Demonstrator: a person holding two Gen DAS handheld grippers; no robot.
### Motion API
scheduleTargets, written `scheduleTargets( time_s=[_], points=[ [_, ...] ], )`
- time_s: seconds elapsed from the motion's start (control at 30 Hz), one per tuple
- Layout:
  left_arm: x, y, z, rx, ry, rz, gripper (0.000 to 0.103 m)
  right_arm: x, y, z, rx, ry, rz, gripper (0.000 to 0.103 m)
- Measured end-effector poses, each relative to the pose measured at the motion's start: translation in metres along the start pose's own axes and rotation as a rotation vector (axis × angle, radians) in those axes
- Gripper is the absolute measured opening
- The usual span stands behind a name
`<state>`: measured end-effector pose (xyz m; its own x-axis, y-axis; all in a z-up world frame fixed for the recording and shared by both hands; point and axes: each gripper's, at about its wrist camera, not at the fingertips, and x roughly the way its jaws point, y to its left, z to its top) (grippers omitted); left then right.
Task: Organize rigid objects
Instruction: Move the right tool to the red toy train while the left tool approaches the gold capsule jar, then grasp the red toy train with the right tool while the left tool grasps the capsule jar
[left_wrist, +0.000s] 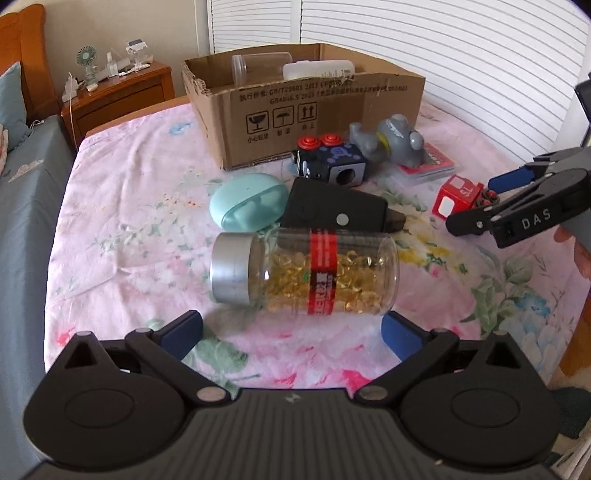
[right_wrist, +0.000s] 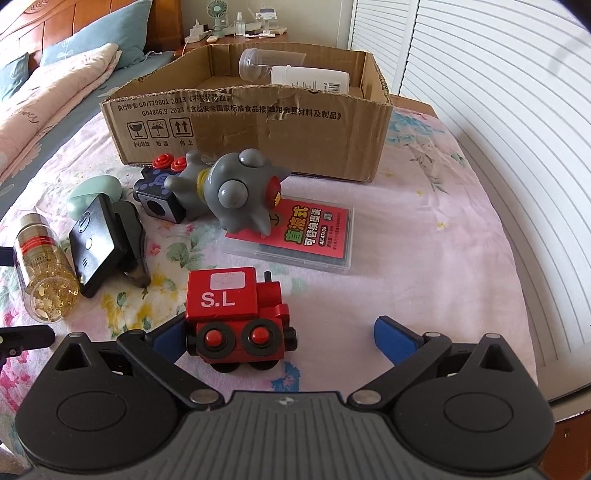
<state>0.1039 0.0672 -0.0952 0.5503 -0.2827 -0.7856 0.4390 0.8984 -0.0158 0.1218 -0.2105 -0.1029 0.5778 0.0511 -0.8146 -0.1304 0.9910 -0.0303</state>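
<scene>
A clear plastic bottle with a silver cap and yellow capsules (left_wrist: 304, 275) is seen lying on its side on the flowered bed sheet (left_wrist: 122, 236), just ahead of the left gripper (left_wrist: 291, 330); its jaws are spread wide, with nothing pinched. The bottle is judged hard, smooth and likely to roll; it should be held across the middle, by the red band. A small red wooden toy train (right_wrist: 238, 317) sits between the spread jaws of the right gripper (right_wrist: 280, 334), perhaps touching the left pad. The open brown cardboard box (right_wrist: 258, 125) waits behind.
</scene>
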Motion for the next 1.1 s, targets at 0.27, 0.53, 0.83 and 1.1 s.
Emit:
scheduleTargets(
  time_s=[0.27,0.53,0.83,1.1],
  points=[
    [0.008,-0.006,0.014,-0.016,-0.001,0.01,0.102,-0.001,0.0,-0.003,0.001,-0.026,0.0,0.103],
    [0.004,-0.013,0.018,-0.002,-0.025,0.078,0.102,-0.001,0.001,-0.005,0.004,-0.039,-0.003,0.103],
    [0.004,-0.01,0.019,-0.018,-0.028,0.07,0.102,0.0,0.019,-0.001,-0.056,-0.034,0.041,0.103],
    [0.002,-0.009,0.02,-0.033,-0.031,0.072,0.102,0.005,0.022,0.007,-0.13,-0.016,0.098,0.103]
  ],
)
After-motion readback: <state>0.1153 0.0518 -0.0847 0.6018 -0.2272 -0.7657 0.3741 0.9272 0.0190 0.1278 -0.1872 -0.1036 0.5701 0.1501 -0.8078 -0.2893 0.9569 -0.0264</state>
